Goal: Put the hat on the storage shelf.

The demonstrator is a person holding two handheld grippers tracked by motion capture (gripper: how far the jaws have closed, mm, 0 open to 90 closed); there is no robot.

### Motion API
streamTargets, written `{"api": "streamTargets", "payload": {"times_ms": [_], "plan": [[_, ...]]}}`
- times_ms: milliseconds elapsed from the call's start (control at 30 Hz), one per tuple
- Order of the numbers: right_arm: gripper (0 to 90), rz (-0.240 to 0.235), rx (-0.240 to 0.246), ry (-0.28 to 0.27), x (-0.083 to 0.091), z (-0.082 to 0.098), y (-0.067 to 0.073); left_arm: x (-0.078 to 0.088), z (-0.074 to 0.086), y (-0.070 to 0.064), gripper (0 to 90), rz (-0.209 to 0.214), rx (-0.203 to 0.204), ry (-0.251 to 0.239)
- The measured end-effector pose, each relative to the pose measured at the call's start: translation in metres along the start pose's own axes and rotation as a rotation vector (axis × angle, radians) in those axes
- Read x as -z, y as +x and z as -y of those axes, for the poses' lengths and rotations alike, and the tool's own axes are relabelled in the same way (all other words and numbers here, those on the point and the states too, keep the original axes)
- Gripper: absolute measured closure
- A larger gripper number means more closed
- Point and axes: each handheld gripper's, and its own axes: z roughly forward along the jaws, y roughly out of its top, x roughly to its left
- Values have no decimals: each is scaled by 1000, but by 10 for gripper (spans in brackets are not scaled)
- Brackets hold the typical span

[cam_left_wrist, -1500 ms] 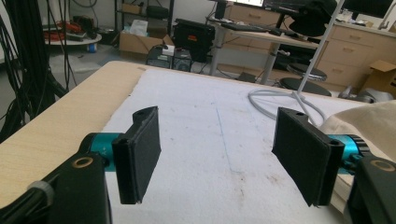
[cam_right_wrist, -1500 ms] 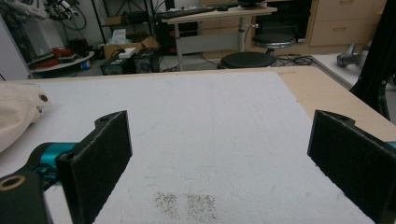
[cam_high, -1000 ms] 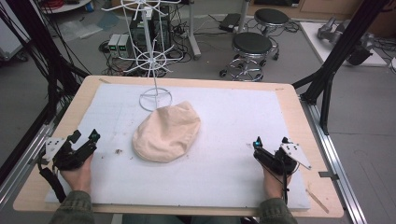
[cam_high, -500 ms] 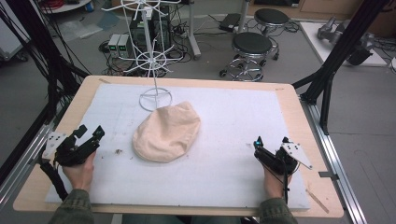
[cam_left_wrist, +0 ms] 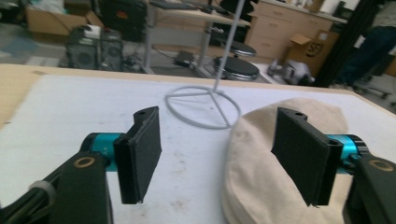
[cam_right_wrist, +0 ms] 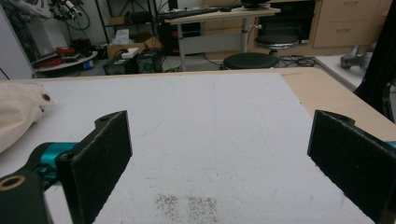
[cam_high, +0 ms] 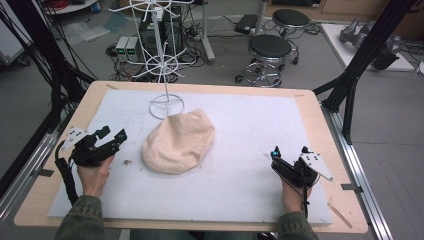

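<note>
A cream fabric cap (cam_high: 179,142) lies on the white mat (cam_high: 240,195) near the middle of the worktop (cam_high: 320,107), slightly toward its left side, its far edge touching the ring base of a white wire stand (cam_high: 166,106) toward the far edge. The left hand-held gripper (cam_high: 113,137) sits near the left edge, jaws wide, pointing at the cap and empty. The right hand-held gripper (cam_high: 289,155) rests near the right front corner, jaws wide, empty, well apart from the cap.
</note>
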Motion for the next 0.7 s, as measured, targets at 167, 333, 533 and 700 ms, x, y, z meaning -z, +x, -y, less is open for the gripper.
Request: {"api": "streamTargets", "payload": {"times_ms": [167,333,533,700], "plan": [[53,0,-2,0,0,0,-1,-13,-11,-11,336,26,-45,46],[54,-2,0,-4,0,0,-1,-28,-22,-23,336,73,-60,70],[54,-3,-7,-7,1,-1,-2,-42,-26,-30,344,93,-61,59],[54,2,-6,-14,1,-1,-2,-53,-23,-34,344,98,-83,89]]}}
